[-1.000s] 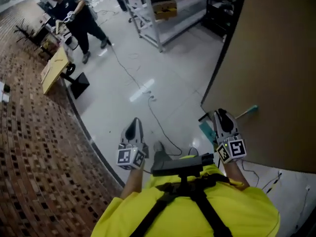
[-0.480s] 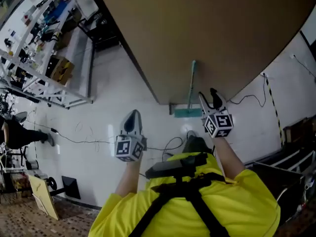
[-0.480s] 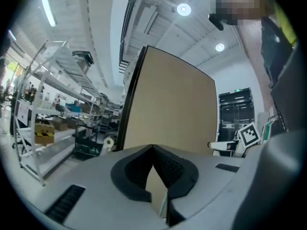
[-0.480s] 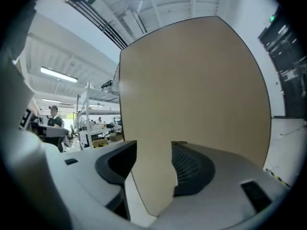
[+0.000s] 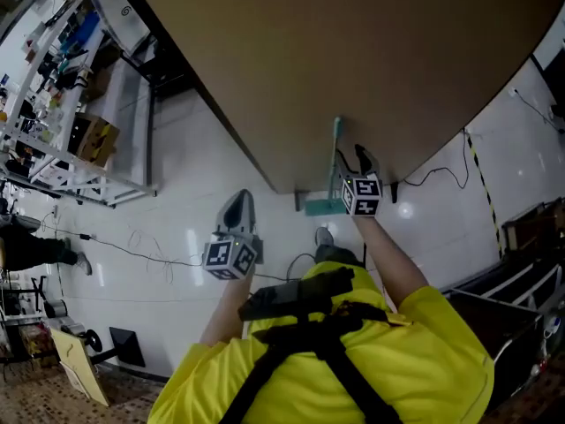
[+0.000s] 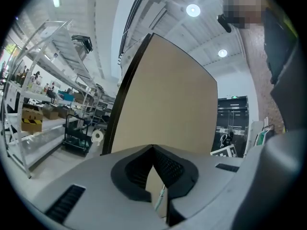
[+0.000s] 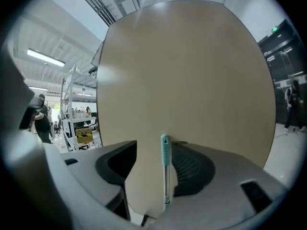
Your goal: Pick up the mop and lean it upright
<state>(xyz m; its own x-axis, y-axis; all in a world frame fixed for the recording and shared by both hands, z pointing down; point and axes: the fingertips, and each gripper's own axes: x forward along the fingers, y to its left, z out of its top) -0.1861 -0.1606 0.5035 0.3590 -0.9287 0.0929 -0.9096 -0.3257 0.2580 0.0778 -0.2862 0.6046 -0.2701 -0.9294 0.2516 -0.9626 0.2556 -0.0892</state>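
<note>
Industrial lab or workshop — metal shelving racks (image 5: 124, 95), cardboard boxes (image 5: 93, 140), cables (image 5: 168, 259) across glossy floor (image 5: 203, 175)

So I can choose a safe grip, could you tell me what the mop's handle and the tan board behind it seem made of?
Mop handle: thin, shiny silvery shaft, probably metal tube. End grip: teal and ribbed, likely plastic or rubber. Tan board: flat, matte, uniform brown with a dark edge, perhaps laminated wood or fibreboard; unclear.
</note>
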